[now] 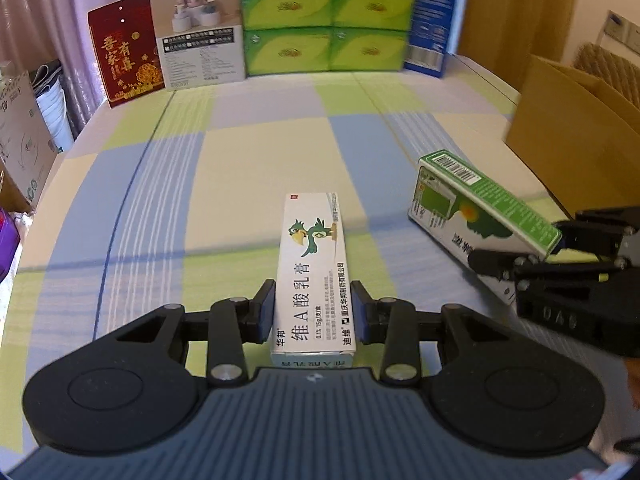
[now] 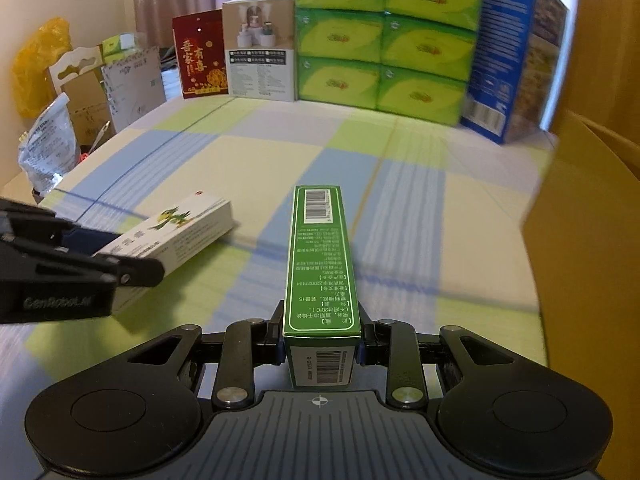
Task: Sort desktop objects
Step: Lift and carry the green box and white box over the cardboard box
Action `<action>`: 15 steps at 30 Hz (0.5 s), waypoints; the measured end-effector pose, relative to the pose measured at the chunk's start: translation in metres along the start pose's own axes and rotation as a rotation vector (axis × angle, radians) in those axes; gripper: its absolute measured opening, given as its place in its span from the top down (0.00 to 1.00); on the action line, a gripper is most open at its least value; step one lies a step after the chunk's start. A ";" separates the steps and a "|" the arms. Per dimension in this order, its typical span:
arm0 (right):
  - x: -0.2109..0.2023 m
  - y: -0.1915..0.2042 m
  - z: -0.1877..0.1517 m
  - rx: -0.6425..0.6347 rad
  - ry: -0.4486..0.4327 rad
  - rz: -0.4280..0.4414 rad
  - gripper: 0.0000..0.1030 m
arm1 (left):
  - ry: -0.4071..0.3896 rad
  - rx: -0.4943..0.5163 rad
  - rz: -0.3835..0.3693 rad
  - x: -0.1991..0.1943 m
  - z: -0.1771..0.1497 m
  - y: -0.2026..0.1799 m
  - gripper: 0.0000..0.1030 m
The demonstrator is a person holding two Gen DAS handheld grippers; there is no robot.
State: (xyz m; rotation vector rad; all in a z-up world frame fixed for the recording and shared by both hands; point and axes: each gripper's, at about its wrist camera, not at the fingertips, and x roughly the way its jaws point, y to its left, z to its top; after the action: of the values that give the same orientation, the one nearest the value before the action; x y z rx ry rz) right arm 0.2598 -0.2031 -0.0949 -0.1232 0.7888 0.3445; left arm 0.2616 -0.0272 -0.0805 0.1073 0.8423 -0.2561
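In the lower centre of the left wrist view, the left gripper [image 1: 313,312] has its two black fingers closed against the long sides of a slim white cardboard ointment box printed with a green parrot [image 1: 314,268], which points away up the frame over the checked green, blue and cream tablecloth [image 1: 224,168]. At the right edge of the same view the right gripper [image 1: 560,248] clamps a narrow green-and-white carton with a barcode [image 1: 484,208], tilted above the cloth. In the right wrist view that carton [image 2: 320,256] fills the centre, pinched near its close end between the right gripper's pads [image 2: 320,340], green face upward. The white box [image 2: 176,236] lies at left centre, well apart from it. A plain brown cardboard box [image 2: 588,240] stands at the right edge. Stacked green tissue packs [image 2: 384,40] line the far top of the frame.
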 end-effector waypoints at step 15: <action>-0.039 0.004 -0.039 0.003 0.006 -0.003 0.73 | -0.001 0.082 -0.011 -0.027 -0.034 -0.051 0.66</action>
State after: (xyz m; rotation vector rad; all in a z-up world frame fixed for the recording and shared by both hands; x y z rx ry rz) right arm 0.2064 -0.2187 -0.0942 -0.1224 0.7953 0.3400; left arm 0.2063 -0.0651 -0.0822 0.1794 0.8314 -0.3008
